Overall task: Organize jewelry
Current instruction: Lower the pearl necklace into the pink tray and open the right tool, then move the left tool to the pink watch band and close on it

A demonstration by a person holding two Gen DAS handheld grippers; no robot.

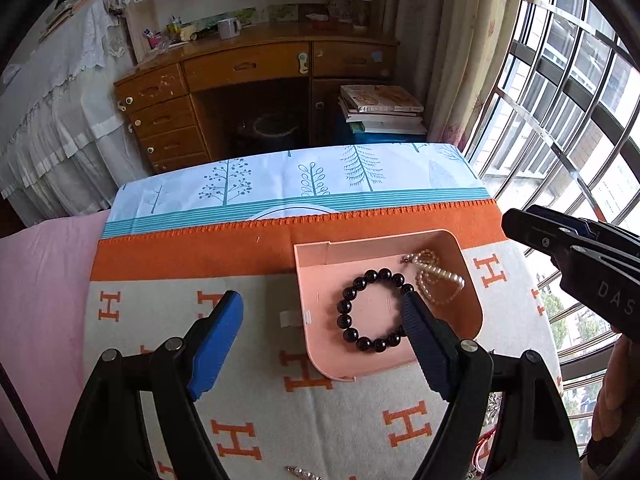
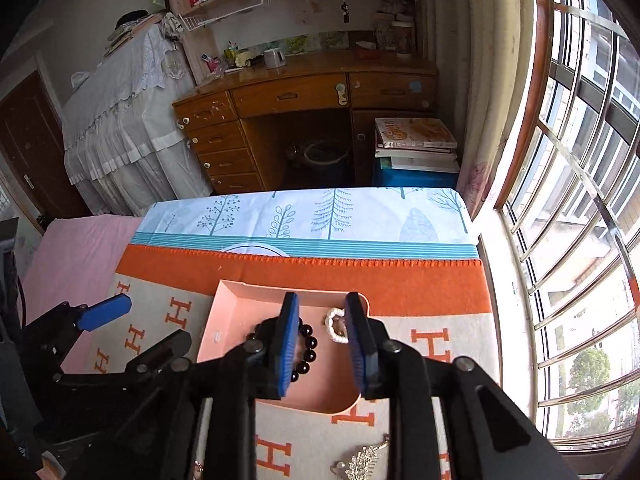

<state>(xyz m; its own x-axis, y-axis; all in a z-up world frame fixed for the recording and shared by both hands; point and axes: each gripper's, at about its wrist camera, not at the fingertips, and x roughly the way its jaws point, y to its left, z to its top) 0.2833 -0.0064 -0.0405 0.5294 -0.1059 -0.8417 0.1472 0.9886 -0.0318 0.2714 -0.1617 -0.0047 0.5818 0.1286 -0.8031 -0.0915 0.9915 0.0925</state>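
Observation:
A pink tray (image 1: pixel 312 280) lies on the H-patterned blanket and holds a black bead bracelet (image 1: pixel 345 306) and a pearl bracelet (image 1: pixel 438 276). My left gripper (image 1: pixel 320 300) hangs open and wide over the tray's left half, its right finger crossing the black bracelet's rim in the picture. My right gripper (image 2: pixel 322 302) is open above the tray (image 2: pixel 240 308), with nothing between its pads. Below it the black bracelet (image 2: pixel 310 344) is partly hidden by the left finger, and the pearl bracelet (image 2: pixel 334 328) shows in the gap. The left wrist view has the right gripper (image 1: pixel 516 224) off to the right.
A silver leaf brooch (image 2: pixel 364 460) and other small pieces (image 1: pixel 300 472) lie on the blanket (image 1: pixel 160 320) near me, with red cord (image 1: pixel 484 448) at the right. A hand (image 1: pixel 616 392) shows at the right edge. Barred windows run along the right; a wooden desk stands beyond the bed.

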